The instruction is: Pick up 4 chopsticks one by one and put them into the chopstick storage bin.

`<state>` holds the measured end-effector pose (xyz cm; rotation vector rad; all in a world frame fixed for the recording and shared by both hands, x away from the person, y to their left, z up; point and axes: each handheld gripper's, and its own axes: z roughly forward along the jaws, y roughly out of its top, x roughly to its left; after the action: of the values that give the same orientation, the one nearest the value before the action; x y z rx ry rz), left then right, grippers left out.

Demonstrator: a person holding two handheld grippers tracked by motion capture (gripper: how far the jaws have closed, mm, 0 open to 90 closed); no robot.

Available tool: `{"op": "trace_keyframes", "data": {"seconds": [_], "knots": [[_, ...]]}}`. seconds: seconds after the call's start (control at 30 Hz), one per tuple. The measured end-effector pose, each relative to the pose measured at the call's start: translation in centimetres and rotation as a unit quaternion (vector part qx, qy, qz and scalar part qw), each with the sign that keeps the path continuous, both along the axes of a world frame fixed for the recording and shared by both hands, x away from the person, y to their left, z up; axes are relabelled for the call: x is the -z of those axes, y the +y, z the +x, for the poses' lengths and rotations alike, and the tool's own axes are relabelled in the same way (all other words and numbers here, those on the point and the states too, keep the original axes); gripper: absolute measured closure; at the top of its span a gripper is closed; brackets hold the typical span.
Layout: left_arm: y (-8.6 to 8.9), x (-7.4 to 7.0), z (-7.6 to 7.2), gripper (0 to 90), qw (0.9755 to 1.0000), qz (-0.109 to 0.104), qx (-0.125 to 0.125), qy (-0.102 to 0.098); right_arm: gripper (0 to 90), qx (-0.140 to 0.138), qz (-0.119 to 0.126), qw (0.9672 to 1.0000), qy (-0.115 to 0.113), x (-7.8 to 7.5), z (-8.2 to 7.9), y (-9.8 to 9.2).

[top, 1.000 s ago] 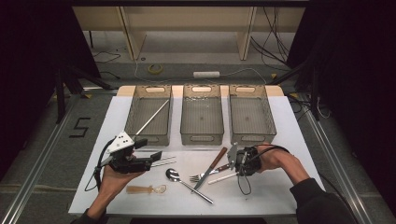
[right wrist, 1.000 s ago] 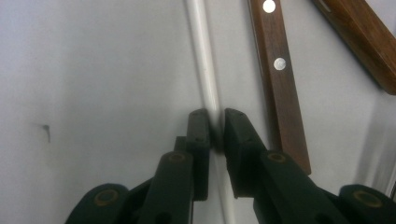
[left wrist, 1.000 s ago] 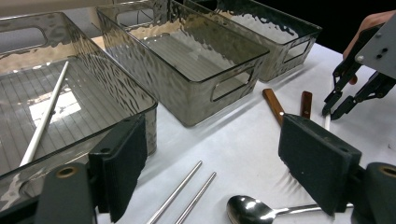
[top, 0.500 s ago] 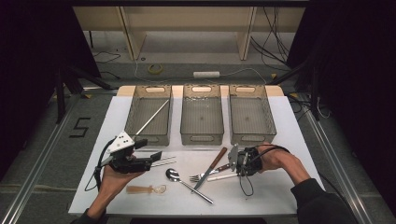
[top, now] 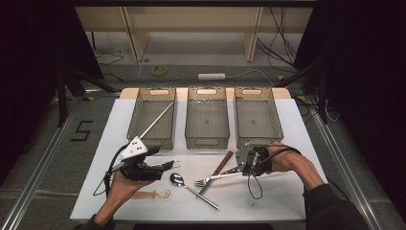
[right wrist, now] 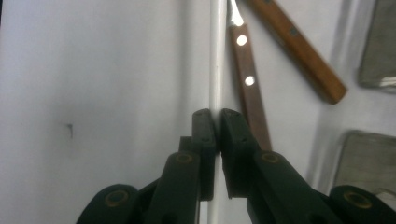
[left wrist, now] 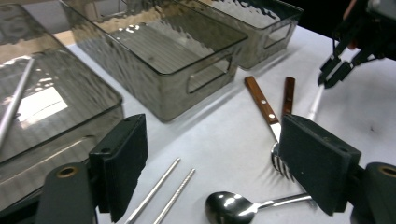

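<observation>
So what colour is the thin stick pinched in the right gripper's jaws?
White: the stick runs straight up from the right gripper, seen best in the right gripper view.

Light falls from above onto the white table (top: 268,201), which glows bright while the surroundings sink into near black. The high view is soft and slightly grainy. In the left gripper view, glare streaks the clear bins (left wrist: 159,51) and the spoon (left wrist: 233,207) gleams. The right gripper view is blurred, its near jaws out of focus, with soft shadows.
</observation>
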<state>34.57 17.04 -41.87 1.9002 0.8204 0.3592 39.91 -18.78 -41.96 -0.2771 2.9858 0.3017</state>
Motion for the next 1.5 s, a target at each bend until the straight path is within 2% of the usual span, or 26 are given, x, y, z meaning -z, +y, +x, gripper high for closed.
{"op": "trace_keyframes", "data": {"seconds": [0.1, 0.23, 0.33, 0.43, 0.77, 1.0, 1.13, 1.33, 1.5], "knots": [[-0.9, 0.0, -0.3, 23.2, 0.9997, 0.003, 0.022, -0.008, 85.2, -0.001, 0.011, 0.9999, -0.005, -0.6, -0.1, 0.4], [-2.3, 0.1, -0.5, 23.0, 0.9989, 0.016, 0.04, -0.019, 85.3, -0.004, 0.019, 0.9997, -0.012, -1.2, -0.1, 1.2], [-3.3, 0.3, -0.5, 22.7, 0.9983, 0.025, 0.051, -0.016, 85.3, -0.011, 0.026, 0.9995, -0.016, -1.5, 0.0, 1.9], [-4.2, 0.6, -0.5, 22.5, 0.9964, 0.043, 0.071, -0.013, 85.3, -0.019, 0.024, 0.9994, -0.018, -1.7, 0.1, 2.6], [-6.4, 1.0, -0.6, 26.6, 0.9919, 0.071, 0.105, -0.011, 85.2, -0.033, 0.025, 0.9986, -0.032, -2.4, 0.0, 4.5], [-7.2, 1.5, -0.6, 38.0, 0.9855, 0.102, 0.136, -0.012, 85.2, -0.045, 0.03, 0.9978, -0.039, -2.9, -0.2, 6.0], [-7.1, 1.0, -0.7, 53.4, 0.9836, 0.104, 0.146, -0.021, 85.2, -0.049, 0.031, 0.9976, -0.038, -2.9, -0.4, 6.6], [-7.5, 1.0, -0.7, 57.5, 0.9798, 0.12, 0.159, -0.015, 85.2, -0.053, 0.038, 0.9972, -0.038, -3.1, -0.6, 7.0], [-7.9, 1.2, -0.6, 62.8, 0.9782, 0.123, 0.167, -0.01, 85.2, -0.062, 0.036, 0.9967, -0.04, -3.2, -0.7, 7.3]]}}
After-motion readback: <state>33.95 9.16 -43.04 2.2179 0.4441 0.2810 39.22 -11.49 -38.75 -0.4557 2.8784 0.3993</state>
